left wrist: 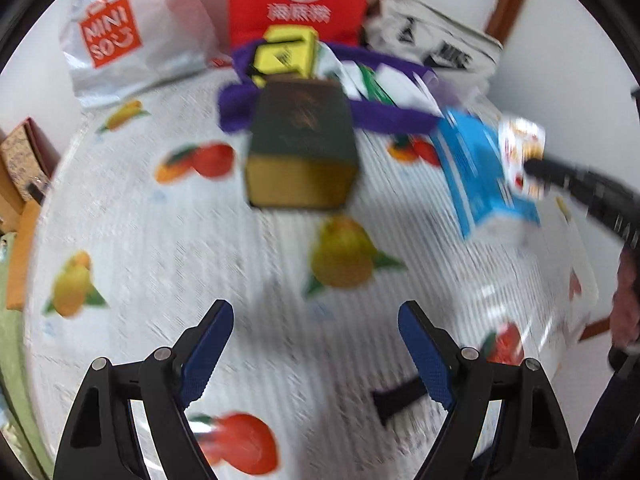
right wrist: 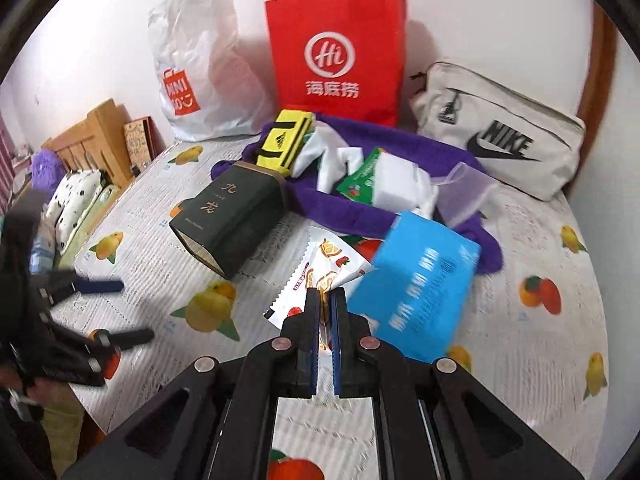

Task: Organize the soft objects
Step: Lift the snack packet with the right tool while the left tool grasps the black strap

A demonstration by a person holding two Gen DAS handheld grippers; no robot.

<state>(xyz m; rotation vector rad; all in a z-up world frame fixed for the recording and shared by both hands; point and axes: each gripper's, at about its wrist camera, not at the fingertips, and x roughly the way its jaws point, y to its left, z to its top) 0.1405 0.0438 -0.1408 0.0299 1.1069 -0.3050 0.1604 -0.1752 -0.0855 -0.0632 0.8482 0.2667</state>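
Note:
My right gripper (right wrist: 325, 294) is shut on a white snack packet (right wrist: 316, 272) printed with orange slices, held just above the fruit-print bed cover. It also shows in the left wrist view (left wrist: 522, 148) with the right gripper (left wrist: 532, 170) on it. A blue tissue pack (right wrist: 416, 284) lies right beside the packet. My left gripper (left wrist: 316, 316) is open and empty over the cover, short of a dark green tin box (left wrist: 302, 144). Behind lie a purple towel (right wrist: 348, 208), a yellow pouch (right wrist: 286, 142) and white cloth with a green packet (right wrist: 360, 178).
Against the wall stand a red paper bag (right wrist: 336, 64), a white Miniso plastic bag (right wrist: 196, 80) and a cream Nike pouch (right wrist: 500, 140). A wooden headboard (right wrist: 92, 136) and pillows are at the left. The bed cover (right wrist: 540, 340) extends right.

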